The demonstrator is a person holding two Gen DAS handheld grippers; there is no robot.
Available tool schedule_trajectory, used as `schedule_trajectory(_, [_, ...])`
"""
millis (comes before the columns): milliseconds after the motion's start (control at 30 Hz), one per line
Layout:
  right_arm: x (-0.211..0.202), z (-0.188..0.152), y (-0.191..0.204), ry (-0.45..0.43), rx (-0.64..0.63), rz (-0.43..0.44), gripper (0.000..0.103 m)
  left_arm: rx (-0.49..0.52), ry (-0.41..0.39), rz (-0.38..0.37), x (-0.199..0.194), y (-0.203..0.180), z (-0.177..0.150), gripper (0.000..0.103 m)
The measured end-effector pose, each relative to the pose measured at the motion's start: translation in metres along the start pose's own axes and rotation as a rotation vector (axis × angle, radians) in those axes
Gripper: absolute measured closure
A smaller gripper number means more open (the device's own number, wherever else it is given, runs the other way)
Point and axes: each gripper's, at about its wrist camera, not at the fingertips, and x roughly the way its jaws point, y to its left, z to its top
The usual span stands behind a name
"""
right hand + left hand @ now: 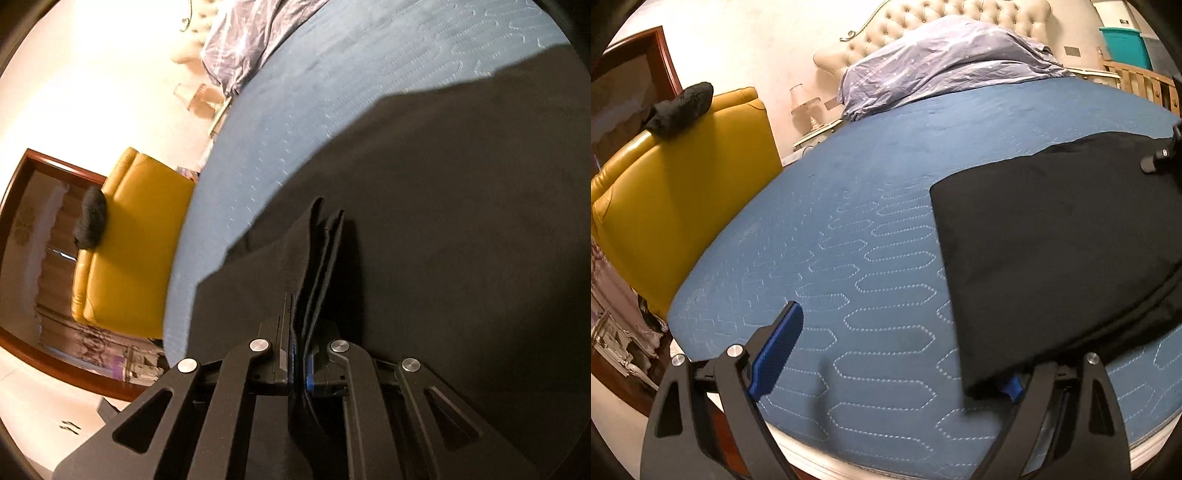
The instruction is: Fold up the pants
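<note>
Black pants (1045, 251) lie on the blue bed (849, 229), off to the right of the wide-open left tool (890, 354), while the nearer right tool (300, 363) is clamped on their bunched edge.

Black pants (1052, 236) lay on a blue mattress (849, 221) quilted with pale stitched hexagons, beside a mustard-yellow armchair (683, 206) and star-printed lavender duvet (942, 59).
</note>
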Motion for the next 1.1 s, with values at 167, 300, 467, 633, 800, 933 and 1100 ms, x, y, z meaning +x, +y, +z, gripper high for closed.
schedule_trajectory(167, [-0.002, -0.002, 0.002, 0.013, -0.028, -0.035, 0.097, 0.012, -0.018, -0.039, -0.006, 0.010, 0.002, 0.012])
schedule_trajectory(300, [-0.004, -0.005, -0.004, 0.017, -0.046, -0.061, 0.102, -0.016, 0.041, -0.119, 0.005, 0.017, -0.006, 0.011])
schedule_trajectory(467, [-0.009, -0.002, -0.010, 0.047, -0.056, -0.084, 0.100, -0.057, 0.069, -0.149, 0.001, 0.023, -0.003, 0.012])
schedule_trajectory(633, [-0.011, -0.005, -0.002, 0.036, -0.121, -0.129, 0.099, -0.064, 0.102, -0.166, -0.002, 0.024, -0.002, 0.012])
schedule_trajectory(800, [-0.015, -0.008, 0.001, 0.024, -0.146, -0.162, 0.100, -0.068, 0.138, -0.176, 0.002, 0.026, 0.001, 0.011])
schedule_trajectory(933, [-0.017, -0.010, 0.001, 0.026, -0.150, -0.174, 0.100, -0.076, 0.174, -0.191, 0.007, 0.027, 0.002, 0.011])
schedule_trajectory(1100, [-0.018, -0.007, -0.001, 0.050, -0.130, -0.179, 0.099, -0.082, 0.199, -0.199, 0.010, 0.027, 0.003, 0.011])
